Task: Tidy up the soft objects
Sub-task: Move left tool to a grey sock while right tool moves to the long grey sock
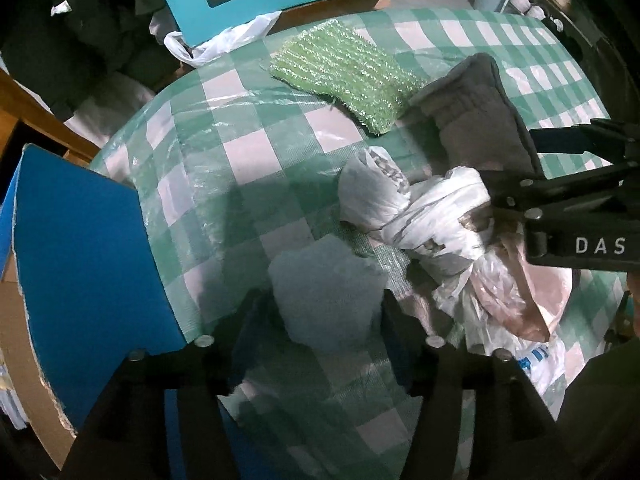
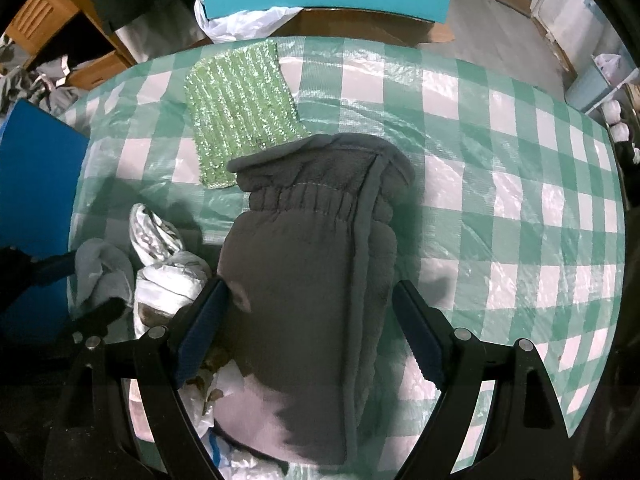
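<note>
Nearest in the right wrist view is the right tool (image 2: pixel 308 320), its two blue-padded fingers spread wide on either side of the grey mitten (image 2: pixel 304 272). The left pad sits right at the mitten's edge, the right pad stands a little off it; nothing is pinched yet. The mitten lies flat on the checked table (image 2: pixel 500 140), cuff toward twelve o'clock, its elastic band overlapping the lower corner of the green scourer (image 2: pixel 240 112). At about nine o'clock from the mitten lie the knotted white bag (image 2: pixel 168 280) and a pale grey rag (image 2: pixel 104 268).

In the left wrist view the left tool (image 1: pixel 316 312) hangs straight over that rag (image 1: pixel 324 292), jaws about halfway open around it. The pads look just clear of the cloth, so I read it as not gripped. The bag (image 1: pixel 420 216) lies at two o'clock from the rag, with the other tool over it at three o'clock.

The mitten looks thick, fleecy and light; it will sag and fold when lifted, and won't slip or break. The gathered band is probably the firmest place to pinch, though a squeeze across the padded middle should do. The rag is limp; take a bunched fold. A blue box flap (image 1: pixel 80 248) waits at nine o'clock.
</note>
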`<action>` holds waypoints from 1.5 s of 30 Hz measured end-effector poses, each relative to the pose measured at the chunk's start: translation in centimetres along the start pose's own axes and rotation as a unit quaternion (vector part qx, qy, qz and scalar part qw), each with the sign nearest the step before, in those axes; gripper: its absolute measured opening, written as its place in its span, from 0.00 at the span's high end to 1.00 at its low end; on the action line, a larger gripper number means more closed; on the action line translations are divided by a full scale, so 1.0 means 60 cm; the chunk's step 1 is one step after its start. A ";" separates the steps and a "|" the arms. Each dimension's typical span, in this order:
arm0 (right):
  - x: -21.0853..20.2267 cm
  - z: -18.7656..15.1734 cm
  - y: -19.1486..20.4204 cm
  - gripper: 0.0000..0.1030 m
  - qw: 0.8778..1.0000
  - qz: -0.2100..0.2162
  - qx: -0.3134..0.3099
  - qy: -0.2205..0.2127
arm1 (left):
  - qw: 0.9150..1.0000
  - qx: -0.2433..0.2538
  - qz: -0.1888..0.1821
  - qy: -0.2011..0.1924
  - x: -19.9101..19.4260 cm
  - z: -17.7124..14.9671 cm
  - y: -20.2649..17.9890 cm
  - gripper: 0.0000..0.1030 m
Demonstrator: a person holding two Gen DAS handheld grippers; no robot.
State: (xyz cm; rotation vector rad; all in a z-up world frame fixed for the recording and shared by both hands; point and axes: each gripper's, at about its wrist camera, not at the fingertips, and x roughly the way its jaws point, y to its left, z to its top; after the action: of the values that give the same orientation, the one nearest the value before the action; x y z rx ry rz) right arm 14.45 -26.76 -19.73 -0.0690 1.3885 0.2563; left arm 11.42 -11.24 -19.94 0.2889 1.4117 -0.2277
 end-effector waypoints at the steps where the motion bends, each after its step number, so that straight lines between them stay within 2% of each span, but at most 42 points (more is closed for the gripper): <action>1: 0.004 0.001 0.001 0.18 1.000 -0.002 -0.001 0.002 | 1.000 0.001 0.001 0.001 0.002 0.002 -0.001 0.36; 6: 0.021 0.002 -0.002 0.18 1.000 -0.013 0.001 0.014 | 1.000 0.003 0.004 0.006 0.008 0.003 -0.004 0.28; 8: 0.029 0.002 -0.006 0.18 1.000 -0.004 0.000 0.026 | 1.000 0.002 0.001 0.009 0.013 0.006 -0.005 0.28; 14: 0.037 -0.004 -0.012 0.19 1.000 -0.005 -0.005 0.025 | 1.000 0.008 -0.002 0.006 0.019 0.012 -0.008 0.26; 16: 0.036 -0.007 -0.010 0.30 1.000 0.004 -0.011 0.024 | 1.000 0.007 -0.009 0.005 0.019 0.013 -0.007 0.28; 17: 0.034 -0.009 -0.009 0.33 1.000 0.005 -0.013 0.021 | 1.000 0.007 -0.011 0.004 0.018 0.013 -0.007 0.39; 18: 0.032 -0.010 -0.008 0.40 1.000 0.006 -0.017 0.018 | 1.000 0.008 -0.010 0.003 0.011 0.004 -0.011 0.50; 20: 0.026 -0.013 0.002 0.55 1.000 0.008 -0.025 0.013 | 1.000 0.004 -0.019 0.006 0.011 0.006 -0.007 0.59; 21: 0.023 -0.013 0.002 0.64 1.000 0.004 -0.029 0.010 | 1.000 0.002 -0.021 0.005 0.009 0.005 -0.005 0.60; 22: 0.020 -0.013 0.002 0.69 1.000 0.000 -0.031 0.008 | 1.000 0.001 -0.018 0.003 0.007 0.005 -0.004 0.62; 24: 0.011 -0.014 -0.005 0.74 1.000 -0.006 -0.030 0.003 | 1.000 0.000 -0.014 0.000 0.003 0.004 -0.002 0.65; 30: -0.030 -0.011 -0.020 0.75 0.999 -0.023 -0.019 -0.025 | 1.000 -0.004 -0.009 -0.012 -0.016 0.003 0.003 0.66; 39: -0.100 -0.019 0.000 0.75 0.994 -0.068 -0.048 -0.072 | 0.999 0.004 -0.001 -0.039 -0.064 -0.015 -0.006 0.66; 45: -0.142 -0.029 0.000 0.75 0.992 -0.065 -0.053 -0.094 | 0.998 0.006 0.002 -0.061 -0.100 -0.028 -0.003 0.66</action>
State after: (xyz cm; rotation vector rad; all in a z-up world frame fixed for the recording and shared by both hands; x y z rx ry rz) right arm 11.42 -28.29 -11.73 -0.2174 1.1767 0.2218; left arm 8.91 -10.97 -14.24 0.2828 1.2898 -0.2459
